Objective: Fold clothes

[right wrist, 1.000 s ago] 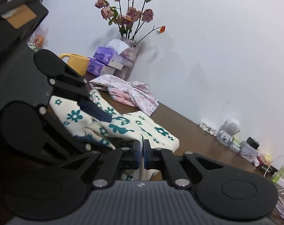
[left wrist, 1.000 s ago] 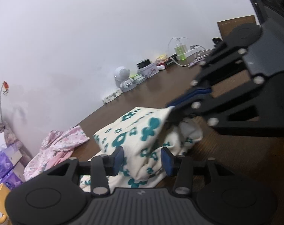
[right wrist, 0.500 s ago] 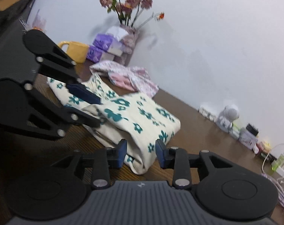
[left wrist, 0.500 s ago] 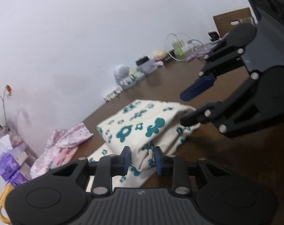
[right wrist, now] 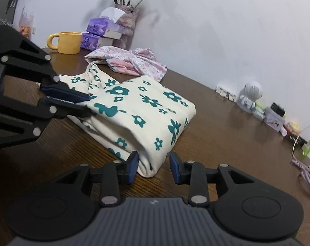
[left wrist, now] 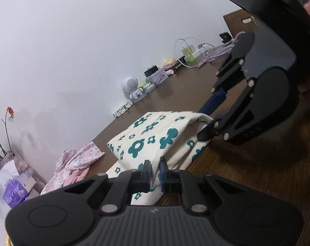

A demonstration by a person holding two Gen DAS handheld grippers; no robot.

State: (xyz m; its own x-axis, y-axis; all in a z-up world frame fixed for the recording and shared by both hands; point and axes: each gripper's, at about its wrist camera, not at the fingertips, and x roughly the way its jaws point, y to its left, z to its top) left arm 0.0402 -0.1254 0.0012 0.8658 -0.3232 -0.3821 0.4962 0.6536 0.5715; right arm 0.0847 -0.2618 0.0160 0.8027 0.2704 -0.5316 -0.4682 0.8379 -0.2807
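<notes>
Folded flowered cloth (right wrist: 142,110) on the wooden table (right wrist: 226,135)

Its long axis runs from 10 to 4 o'clock in the right view. The left tongs (left wrist: 155,171) are closing, pinching its edge; the right tongs (right wrist: 154,167) stand partly open astride its near corner.

Your right gripper (right wrist: 154,167) stands open around the folded floral garment's (right wrist: 138,110) near corner; your left gripper (right wrist: 84,104) is closing on its far-left edge
</notes>
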